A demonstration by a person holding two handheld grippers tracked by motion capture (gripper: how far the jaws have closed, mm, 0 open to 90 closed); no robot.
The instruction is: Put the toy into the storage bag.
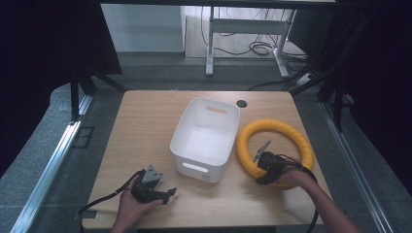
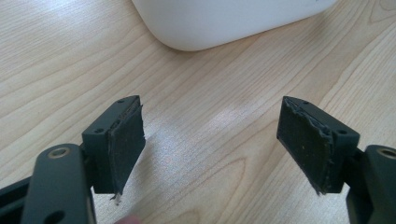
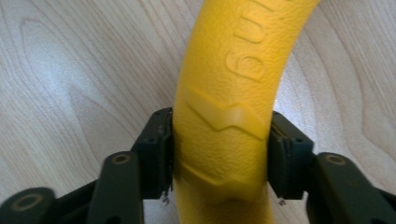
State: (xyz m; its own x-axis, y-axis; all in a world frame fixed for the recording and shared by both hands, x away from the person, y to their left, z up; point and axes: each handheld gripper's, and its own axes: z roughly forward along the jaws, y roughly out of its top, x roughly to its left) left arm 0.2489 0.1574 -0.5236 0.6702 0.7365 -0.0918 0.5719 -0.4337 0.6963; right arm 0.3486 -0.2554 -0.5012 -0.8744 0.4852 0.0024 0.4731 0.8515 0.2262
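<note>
On table: one ring [image 1: 275, 145], one bin [image 1: 205, 139]

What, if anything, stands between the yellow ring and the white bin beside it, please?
Nothing visible does. The yellow ring, clamped in the right gripper, lies flat on the table right of the white bin, whose top is open and looks empty.

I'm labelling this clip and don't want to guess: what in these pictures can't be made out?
- Raised lettering on the yellow ring: cut off by the top edge of the right gripper view; unreadable.
- Near part of the ring: covered by the right gripper and hand in the high view.
- White bin: the left gripper view crops it to one rounded corner.
- The bin's near inner wall: hidden by its own rim in the high view.
</note>
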